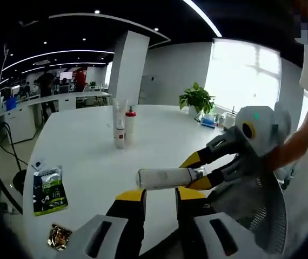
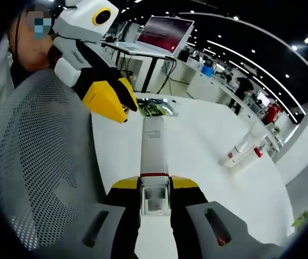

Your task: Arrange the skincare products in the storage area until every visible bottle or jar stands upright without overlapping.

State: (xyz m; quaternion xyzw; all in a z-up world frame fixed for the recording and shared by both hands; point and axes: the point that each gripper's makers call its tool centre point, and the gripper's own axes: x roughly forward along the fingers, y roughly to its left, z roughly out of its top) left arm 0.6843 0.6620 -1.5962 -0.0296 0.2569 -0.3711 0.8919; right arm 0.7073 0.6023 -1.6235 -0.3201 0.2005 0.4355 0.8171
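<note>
Risk first: we have the white cylindrical tube with the clear cap point(image 2: 154, 156) clamped at its cap end between the jaws of the right gripper point(image 2: 154, 190), lying level, body sticking out forward in the air. Long overhang, short bite, so a quick rotation to stand it up could let it pivot or slip out.

Left gripper point(image 1: 159, 195): jaws apart, nothing between them, hanging just beside the tube's free end point(image 1: 165, 178). Any swing of the tube could knock into it.

We're working over the near edge of the white desk point(image 1: 89, 156), with a grey mesh chair back point(image 2: 40, 156) close under the tube. A drop here likely lands off the desk.

Toward the desk's middle, the cluster of upright white bottles, one with a red collar point(image 1: 124, 127), stands close together; setting down beside it could topple one. Bare desk all round it.

Near left edge: a green-and-black sachet point(image 1: 49, 190) and a small gold foil packet point(image 1: 59, 236), well apart from the bottles.
</note>
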